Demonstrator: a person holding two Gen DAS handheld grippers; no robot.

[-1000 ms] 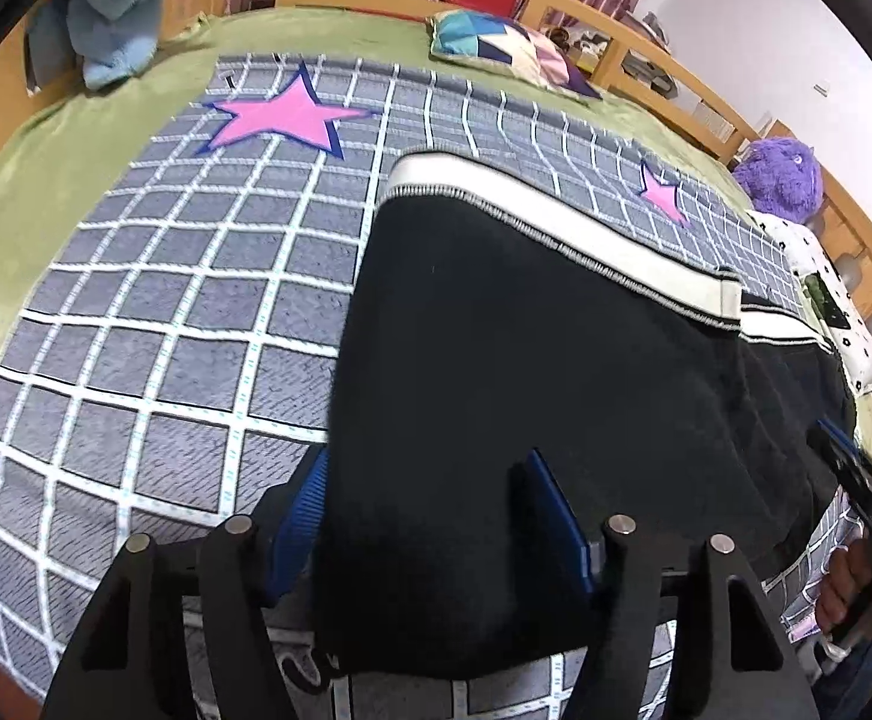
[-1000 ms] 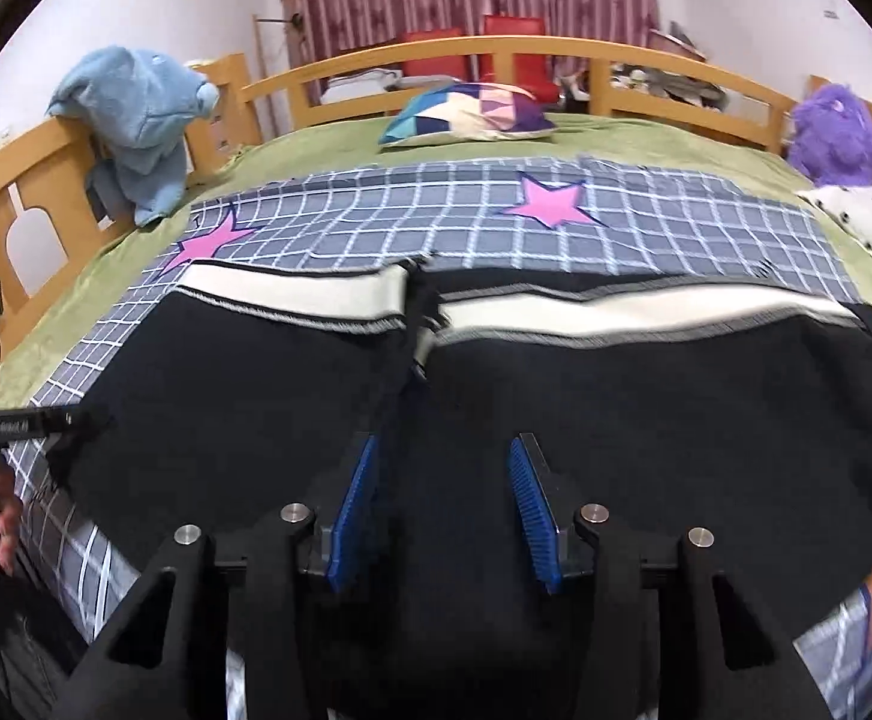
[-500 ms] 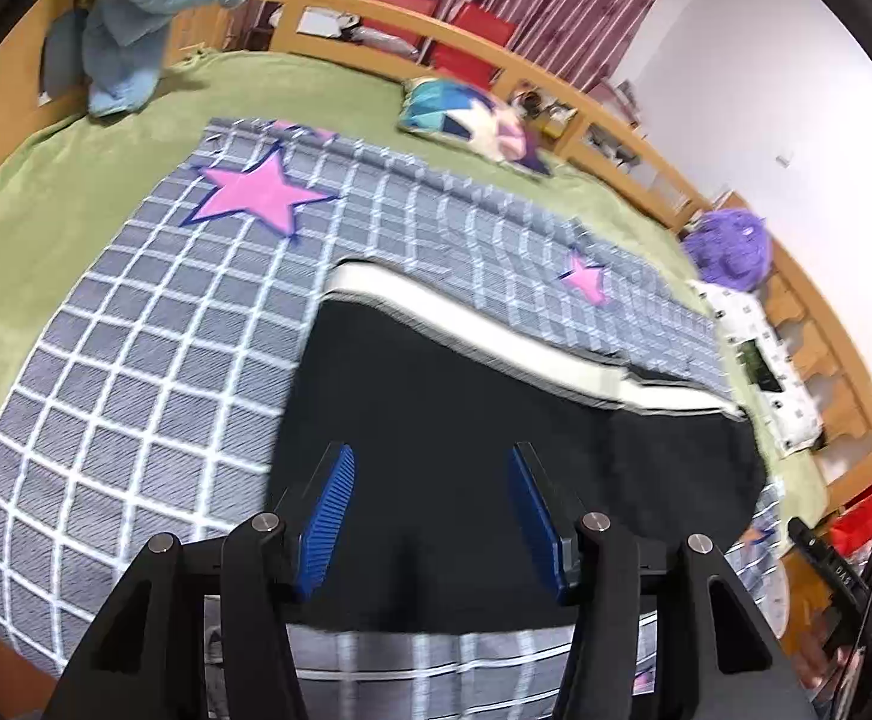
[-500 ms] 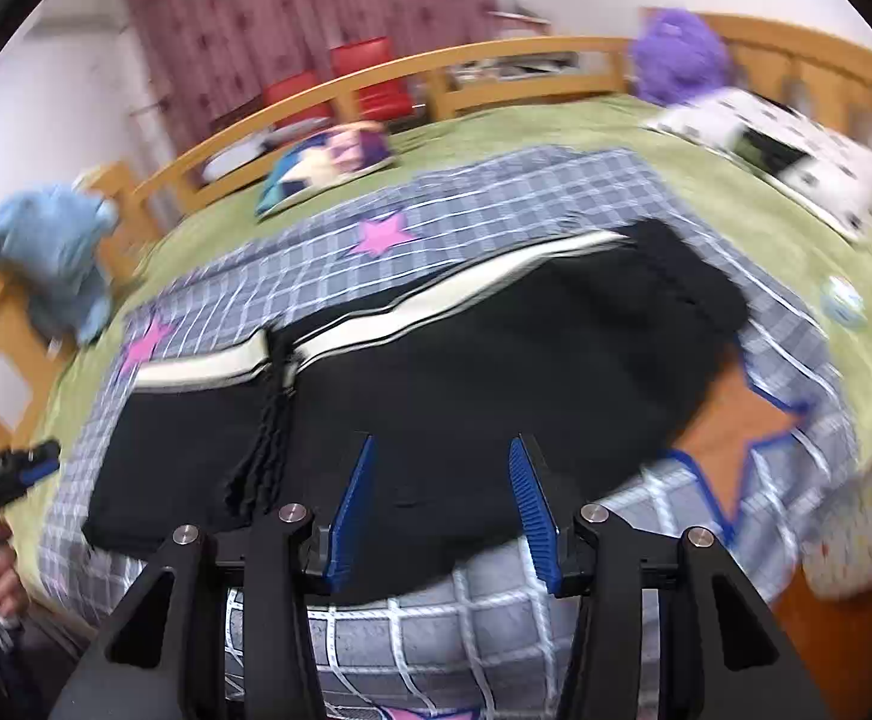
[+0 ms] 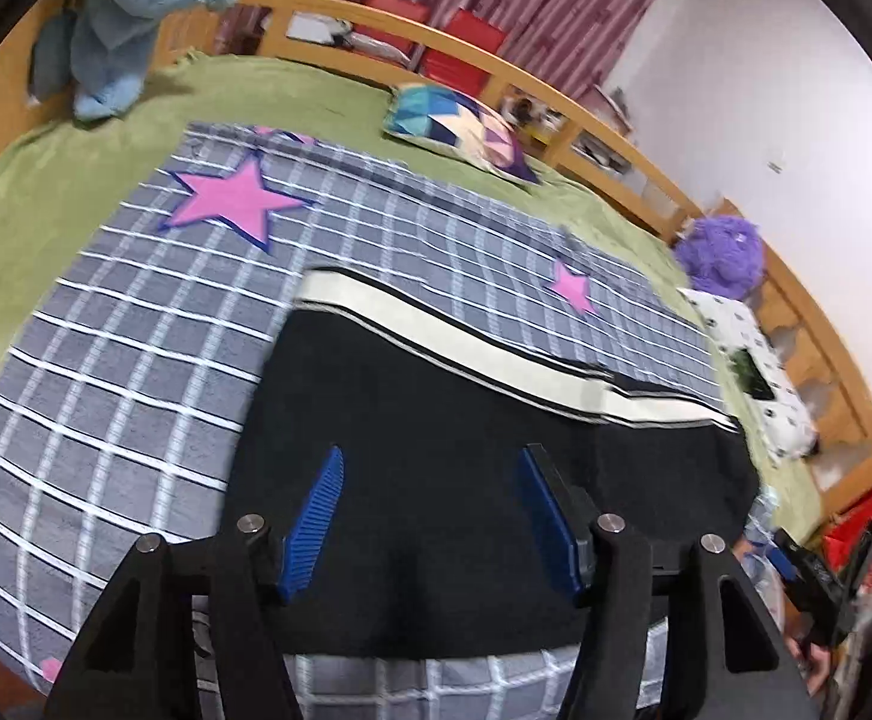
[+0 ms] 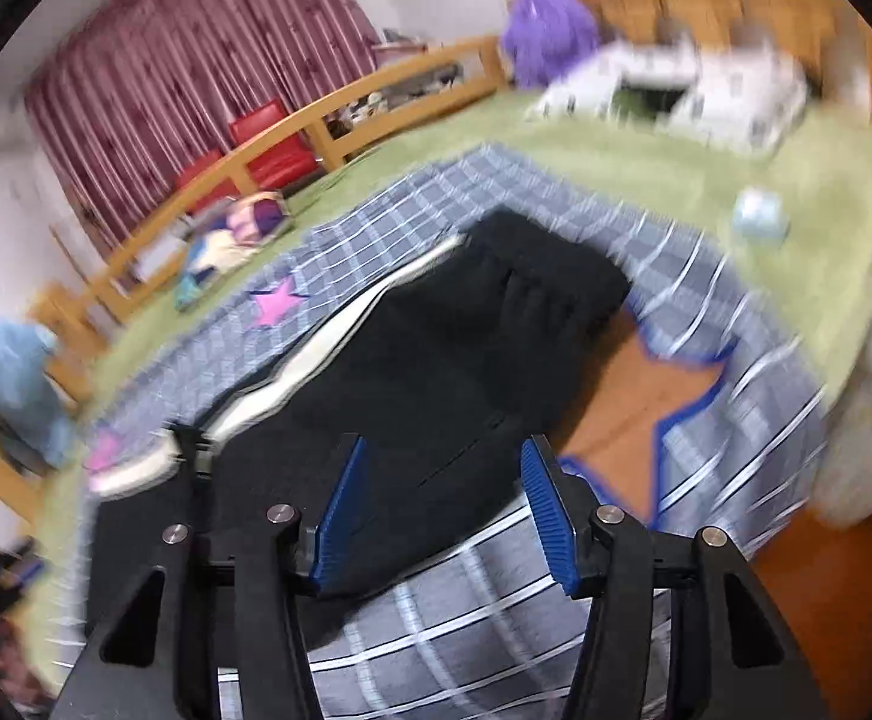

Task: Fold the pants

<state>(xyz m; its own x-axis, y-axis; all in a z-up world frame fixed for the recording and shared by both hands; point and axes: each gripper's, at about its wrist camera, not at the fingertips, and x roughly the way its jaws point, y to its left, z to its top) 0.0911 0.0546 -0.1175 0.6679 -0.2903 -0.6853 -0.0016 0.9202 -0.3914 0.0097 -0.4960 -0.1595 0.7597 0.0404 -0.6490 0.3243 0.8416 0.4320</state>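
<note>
pants (image 5: 472,480) flat along blanket's (image 5: 136,360) near edge, folded lengthwise (I judge) | my left tongs (image 5: 430,510) and right tongs (image 6: 442,498) opening, empty, above cloth | crosswise folds left

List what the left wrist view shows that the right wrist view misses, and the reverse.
Only the left wrist view: the large pink star on the blanket and the other tool in a hand at the right edge. Only the right wrist view: the orange star beside the pants and a pale blue ball on the green cover. Both: the black pants with a white stripe, the checked blanket, the purple plush, the patchwork pillow.
</note>
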